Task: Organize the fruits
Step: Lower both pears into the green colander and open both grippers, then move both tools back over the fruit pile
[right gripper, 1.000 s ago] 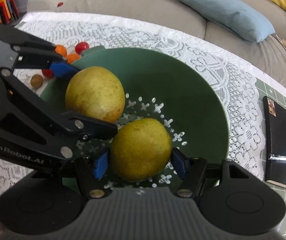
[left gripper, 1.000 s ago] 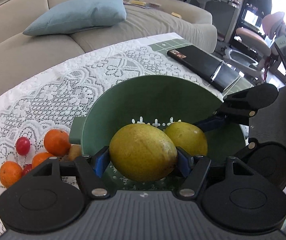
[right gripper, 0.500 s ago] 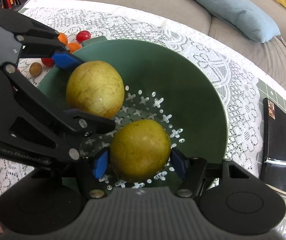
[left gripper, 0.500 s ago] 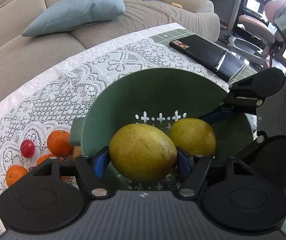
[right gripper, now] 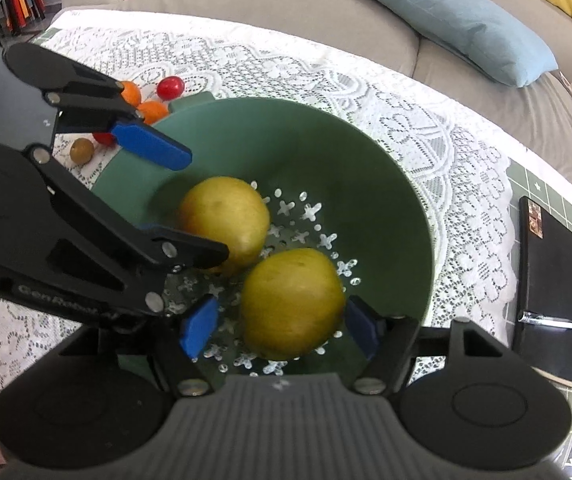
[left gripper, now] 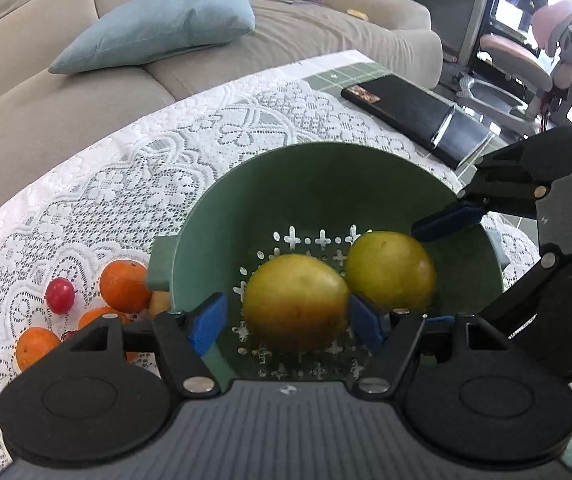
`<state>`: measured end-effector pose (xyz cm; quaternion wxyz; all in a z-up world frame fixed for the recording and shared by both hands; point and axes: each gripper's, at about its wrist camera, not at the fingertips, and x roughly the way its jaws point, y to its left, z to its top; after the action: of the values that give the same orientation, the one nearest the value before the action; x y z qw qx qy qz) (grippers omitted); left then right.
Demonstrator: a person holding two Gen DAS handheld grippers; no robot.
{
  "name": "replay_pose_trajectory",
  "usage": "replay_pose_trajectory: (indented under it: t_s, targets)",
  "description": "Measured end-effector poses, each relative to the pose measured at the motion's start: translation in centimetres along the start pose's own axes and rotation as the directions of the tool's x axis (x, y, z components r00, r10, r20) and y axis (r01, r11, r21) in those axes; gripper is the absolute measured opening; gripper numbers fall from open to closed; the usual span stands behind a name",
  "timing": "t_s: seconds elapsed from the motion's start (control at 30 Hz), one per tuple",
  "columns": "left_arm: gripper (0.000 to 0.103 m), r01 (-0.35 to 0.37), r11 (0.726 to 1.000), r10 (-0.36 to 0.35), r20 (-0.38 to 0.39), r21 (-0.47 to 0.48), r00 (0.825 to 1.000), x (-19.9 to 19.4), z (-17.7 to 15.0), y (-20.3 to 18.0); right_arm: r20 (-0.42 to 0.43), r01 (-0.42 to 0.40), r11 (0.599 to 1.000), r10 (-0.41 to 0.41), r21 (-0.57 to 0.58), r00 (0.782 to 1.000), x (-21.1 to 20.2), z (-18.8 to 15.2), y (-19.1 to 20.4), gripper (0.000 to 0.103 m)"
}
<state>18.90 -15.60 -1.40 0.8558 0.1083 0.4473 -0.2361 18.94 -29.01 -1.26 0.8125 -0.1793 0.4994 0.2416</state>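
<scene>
Two yellow-green pears lie side by side in a green perforated bowl (left gripper: pixel 325 184). My left gripper (left gripper: pixel 287 322) is open, its blue pads apart around the left pear (left gripper: pixel 295 300), which rests on the bowl's floor. My right gripper (right gripper: pixel 280 328) is open around the right pear (right gripper: pixel 291 304), which also shows in the left wrist view (left gripper: pixel 391 270). In the right wrist view, the left pear (right gripper: pixel 226 220) sits beyond it in the bowl (right gripper: pixel 325 152). Both pears look slightly blurred.
Several oranges (left gripper: pixel 124 286) and red cherry tomatoes (left gripper: pixel 60 296) lie on the lace tablecloth (left gripper: pixel 126 168) left of the bowl. A black case (left gripper: pixel 417 114) lies at the table's far right. A sofa with a blue cushion (left gripper: pixel 158 26) stands behind.
Both grippers have opened and let go of their pears, which now rest in the bowl. Both grippers have drawn back a little.
</scene>
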Motion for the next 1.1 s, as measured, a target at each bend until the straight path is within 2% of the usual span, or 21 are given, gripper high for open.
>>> replay_pose_trajectory:
  t_s: [0.1,0.2,0.3,0.5,0.63,0.83,0.97,1.1]
  targets:
    - [0.082,0.008,1.0,-0.007,0.031,-0.021,0.999,-0.9,-0.4,0.2,0.02,-0.004,1.0,0.004,0.008,1.0,-0.7,-0.1,0.1,0.07]
    - [0.082,0.01,0.999,-0.007,0.064,-0.038,0.998,-1.9,-1.0,0.3,0.049,0.018,1.0,-0.019,0.014,0.999,-1.5,-0.3,0.7,0.077]
    - [0.082,0.012,0.998,-0.006,0.107,-0.057,0.994,-3.3,-1.8,0.7,0.09,0.035,0.999,-0.037,0.024,0.995,-2.5,-0.6,1.2,0.077]
    - [0.082,0.018,0.994,0.004,0.199,-0.108,0.98,-6.4,-3.4,1.4,0.217,0.089,0.993,-0.103,0.076,0.971,-4.3,-1.7,2.9,0.082]
    - [0.082,0.017,0.993,0.013,0.244,-0.121,0.97,-8.3,-4.4,1.8,0.297,0.126,0.985,-0.157,0.122,0.942,-5.0,-2.4,4.5,0.082]
    - [0.082,-0.026,0.987,0.072,0.293,-0.158,0.953,-10.7,-6.7,2.6,0.434,0.069,0.975,-0.156,0.211,0.887,-5.9,-3.3,7.0,0.082]
    - [0.082,-0.067,0.979,0.126,0.31,-0.194,0.942,-11.8,-8.6,3.5,0.487,0.05,0.968,-0.167,0.244,0.857,-5.6,-4.0,9.1,0.082]
    - [0.082,-0.068,0.964,0.15,0.315,-0.258,0.937,-12.4,-10.8,4.9,0.536,0.057,0.96,-0.202,0.274,0.82,-5.1,-4.6,11.5,0.082]
